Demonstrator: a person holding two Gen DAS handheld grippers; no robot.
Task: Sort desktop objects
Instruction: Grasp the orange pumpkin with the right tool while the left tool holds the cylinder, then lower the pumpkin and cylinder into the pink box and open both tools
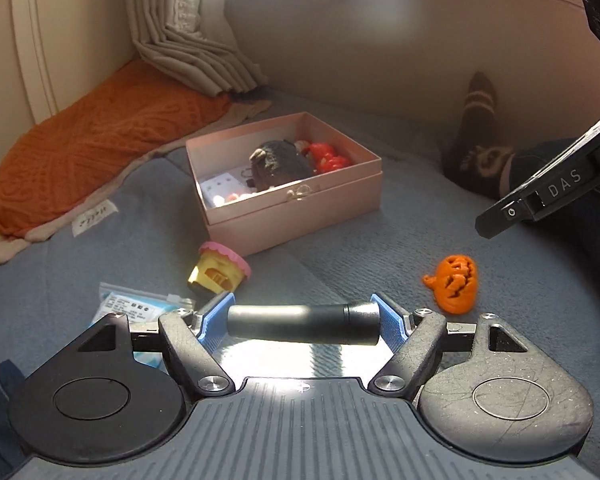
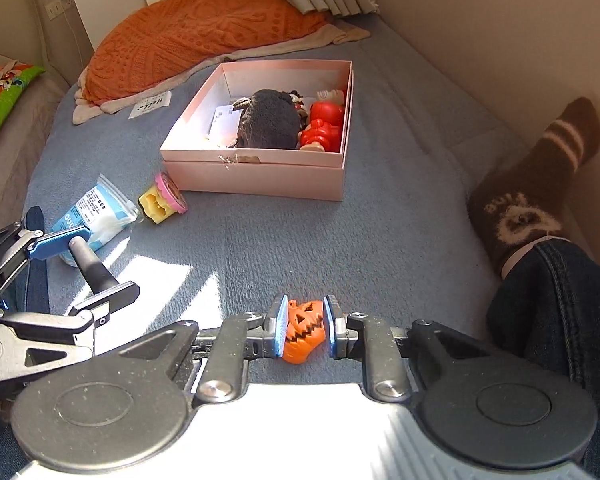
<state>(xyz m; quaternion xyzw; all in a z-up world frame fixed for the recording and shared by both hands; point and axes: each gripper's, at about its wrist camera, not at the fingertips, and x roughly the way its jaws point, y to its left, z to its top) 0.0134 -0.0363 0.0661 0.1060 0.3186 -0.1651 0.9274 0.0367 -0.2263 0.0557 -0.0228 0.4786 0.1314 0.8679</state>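
Right wrist view: blue blanket point(image 2: 380, 220) in sunlit room; right jaws bracket pumpkin point(image 2: 303, 332), left pinch black cylinder point(image 1: 300, 324).

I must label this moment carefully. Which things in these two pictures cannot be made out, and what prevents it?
- Pink box contents: the dark plush toy covers the small items beneath it, in both views.
- Plastic packet: print too small to read; in the left wrist view the left tongs cover part of it.
- Right tongs on the orange pumpkin: contact of the pads is unclear in the right wrist view.
- Black cylinder: its purpose is unclear.
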